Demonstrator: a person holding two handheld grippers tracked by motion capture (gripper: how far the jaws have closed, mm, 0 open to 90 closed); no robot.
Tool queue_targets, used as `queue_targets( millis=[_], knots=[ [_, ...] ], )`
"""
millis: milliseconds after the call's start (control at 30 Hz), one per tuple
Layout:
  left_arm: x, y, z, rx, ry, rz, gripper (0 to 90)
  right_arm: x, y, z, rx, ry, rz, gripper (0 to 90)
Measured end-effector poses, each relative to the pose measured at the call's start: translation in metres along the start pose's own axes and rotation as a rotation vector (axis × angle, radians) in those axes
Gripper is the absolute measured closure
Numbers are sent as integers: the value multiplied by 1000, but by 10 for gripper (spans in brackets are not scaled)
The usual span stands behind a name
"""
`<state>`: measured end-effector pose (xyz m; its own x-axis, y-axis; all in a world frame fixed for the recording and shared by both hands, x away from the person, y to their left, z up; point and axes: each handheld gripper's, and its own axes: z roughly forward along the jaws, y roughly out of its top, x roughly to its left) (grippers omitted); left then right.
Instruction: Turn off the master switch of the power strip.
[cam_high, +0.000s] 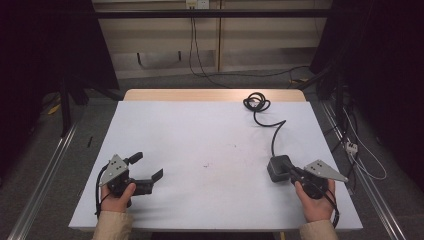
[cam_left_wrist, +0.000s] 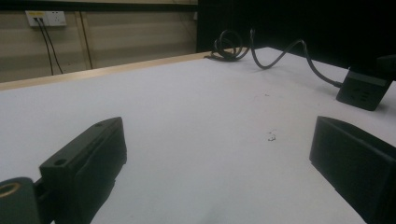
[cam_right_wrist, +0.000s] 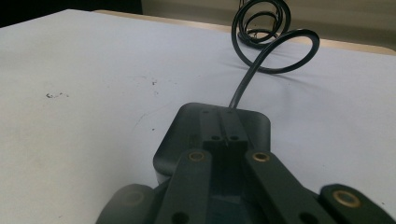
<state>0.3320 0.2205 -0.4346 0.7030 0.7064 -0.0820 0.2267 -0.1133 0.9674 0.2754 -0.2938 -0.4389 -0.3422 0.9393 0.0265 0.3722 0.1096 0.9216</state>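
Beige wall (cam_high: 160, 37), grey floor (cam_high: 210, 82)

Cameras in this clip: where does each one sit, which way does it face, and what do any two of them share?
High view: above the person's edge of the white table, looking forward and down; both hands, left gripper and right gripper show.
Left gripper view: low over the table, looking between its own wide-apart jaws toward the black box and coiled cable.
Right gripper view: looks along its closed jaws, lying over the black box, toward the cable.
Shared: box and cable appear in all three.
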Motion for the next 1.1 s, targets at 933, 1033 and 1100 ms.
queue_targets(
  millis=[933,1033,1100],
  knots=[
    [1,0,0,-1,-2,-6,35,0,-1,0,-3,1,13,900],
    [1,0,0,-2,-1,-5,35,1,-1,0,-4,-5,7,900],
    [1,0,0,-2,-1,-4,35,1,-1,-1,-3,-4,8,900]
  ],
)
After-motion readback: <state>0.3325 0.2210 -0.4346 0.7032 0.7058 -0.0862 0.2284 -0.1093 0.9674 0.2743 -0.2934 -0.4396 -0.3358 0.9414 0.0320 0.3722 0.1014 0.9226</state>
